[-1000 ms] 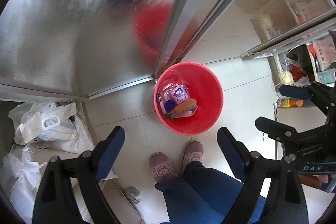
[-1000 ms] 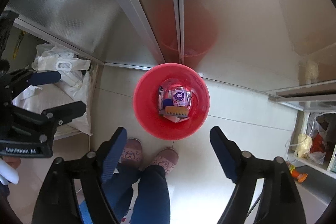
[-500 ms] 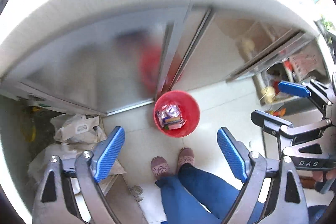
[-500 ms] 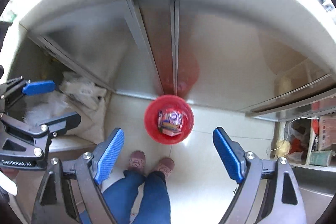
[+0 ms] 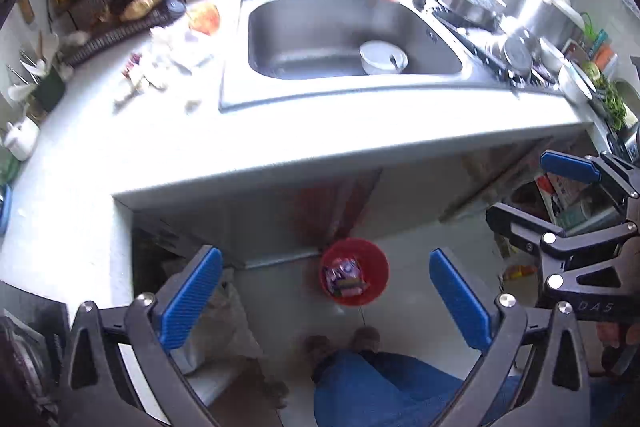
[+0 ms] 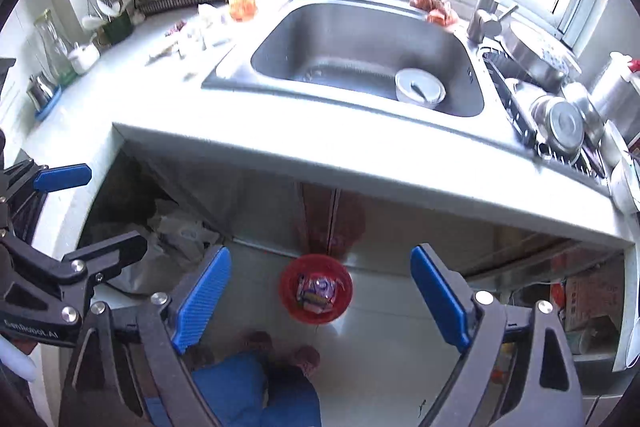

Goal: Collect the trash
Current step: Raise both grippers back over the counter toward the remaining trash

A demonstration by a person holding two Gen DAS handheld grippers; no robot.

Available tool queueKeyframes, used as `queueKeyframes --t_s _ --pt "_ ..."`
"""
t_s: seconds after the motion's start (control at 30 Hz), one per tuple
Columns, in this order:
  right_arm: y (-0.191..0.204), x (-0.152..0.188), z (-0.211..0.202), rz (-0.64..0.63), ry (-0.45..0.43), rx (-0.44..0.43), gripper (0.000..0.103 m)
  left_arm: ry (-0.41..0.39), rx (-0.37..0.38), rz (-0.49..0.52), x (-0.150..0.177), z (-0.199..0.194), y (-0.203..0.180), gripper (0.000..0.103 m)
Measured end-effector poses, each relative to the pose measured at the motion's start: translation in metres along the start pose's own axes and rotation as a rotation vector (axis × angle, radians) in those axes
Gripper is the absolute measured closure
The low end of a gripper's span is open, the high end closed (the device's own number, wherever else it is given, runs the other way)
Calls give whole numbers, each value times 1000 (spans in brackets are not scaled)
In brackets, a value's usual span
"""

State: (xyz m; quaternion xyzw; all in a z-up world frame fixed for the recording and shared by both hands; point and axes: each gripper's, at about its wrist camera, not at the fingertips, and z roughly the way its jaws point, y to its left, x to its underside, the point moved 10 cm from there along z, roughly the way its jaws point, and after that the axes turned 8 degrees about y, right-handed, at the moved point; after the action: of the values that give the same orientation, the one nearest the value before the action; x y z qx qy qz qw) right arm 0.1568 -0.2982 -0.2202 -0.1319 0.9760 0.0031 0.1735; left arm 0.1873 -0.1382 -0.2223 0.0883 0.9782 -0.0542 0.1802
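A red bin point(image 5: 354, 271) with several wrappers inside stands on the floor below the counter; it also shows in the right wrist view point(image 6: 316, 287). Crumpled paper and wrappers point(image 5: 160, 65) lie on the white counter left of the sink, also seen in the right wrist view point(image 6: 192, 35). My left gripper point(image 5: 326, 297) is open and empty, high above the bin. My right gripper point(image 6: 320, 301) is open and empty too, at about the same height. Each gripper shows at the edge of the other's view.
A steel sink point(image 5: 440, 67) holds a white bowl point(image 5: 382, 57). A faucet point(image 6: 486, 11) stands at its back right. Pots point(image 6: 564, 123) sit on a rack to the right. A dish rack point(image 5: 120, 23) and jars line the left wall. White bags point(image 6: 176, 231) lie under the counter.
Both grippers have risen from close above the bin to above counter height. The bin looks much smaller and the sink and countertop have come into view. Both stay open.
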Motion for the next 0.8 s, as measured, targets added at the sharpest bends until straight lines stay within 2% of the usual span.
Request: queueKeyframes --t_s 0.07,0.17,0.33,0.5,0.8 --pt "2 -15 -10 -8 -25 -11 13 -23 6 -15 -12 -12 4 0" --pt "8 -39 -23 -20 -64 -36 13 -66 -24 -33 -30 -30 16 0" --pt "22 -88 -32 -78 -126 -31 10 -109 -49 -85 -67 -50 49 0" --pt "36 -131 -19 -101 -133 -40 5 -134 -94 -107 -106 -49 86 0" --pt "67 -226 11 -125 -112 -30 3 -102 -84 -116 -184 -21 164 0"
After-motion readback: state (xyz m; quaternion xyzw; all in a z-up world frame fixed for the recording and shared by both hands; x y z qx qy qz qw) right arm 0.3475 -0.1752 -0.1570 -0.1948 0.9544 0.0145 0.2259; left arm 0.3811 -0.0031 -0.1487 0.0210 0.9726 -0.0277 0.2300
